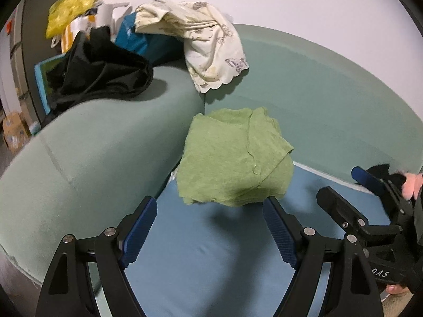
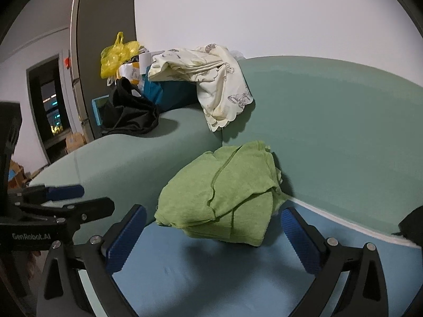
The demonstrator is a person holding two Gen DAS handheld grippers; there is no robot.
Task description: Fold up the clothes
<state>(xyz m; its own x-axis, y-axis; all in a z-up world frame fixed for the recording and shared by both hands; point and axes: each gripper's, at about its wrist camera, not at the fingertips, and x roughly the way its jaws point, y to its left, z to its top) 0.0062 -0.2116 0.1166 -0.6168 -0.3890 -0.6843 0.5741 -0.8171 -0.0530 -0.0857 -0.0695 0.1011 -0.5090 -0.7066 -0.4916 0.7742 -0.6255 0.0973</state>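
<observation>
Folded green cloth (image 1: 232, 158) lies in the corner of the sofa, where the blue seat cover (image 1: 201, 259) meets the pale green armrest (image 1: 100, 142) and backrest (image 1: 317, 100); its top layer is turned over at an angle and the bundle sits loosely squared. We hold the left gripper (image 1: 208, 227) just in front of it with the blue pads spread wide and nothing between them, not touching the cloth. Our right gripper (image 2: 214, 240) is likewise spread wide and empty, its pads standing either side of the near edge of the cloth without contact. From the left wrist view we see the right tool off to the side, a hand (image 1: 412, 185) on it. On the armrest rest a black garment (image 1: 105, 76) and a cream printed garment (image 1: 206, 42) draped over a teal bag (image 1: 137, 37), with a yellow plastic bag (image 1: 68, 8) behind
</observation>
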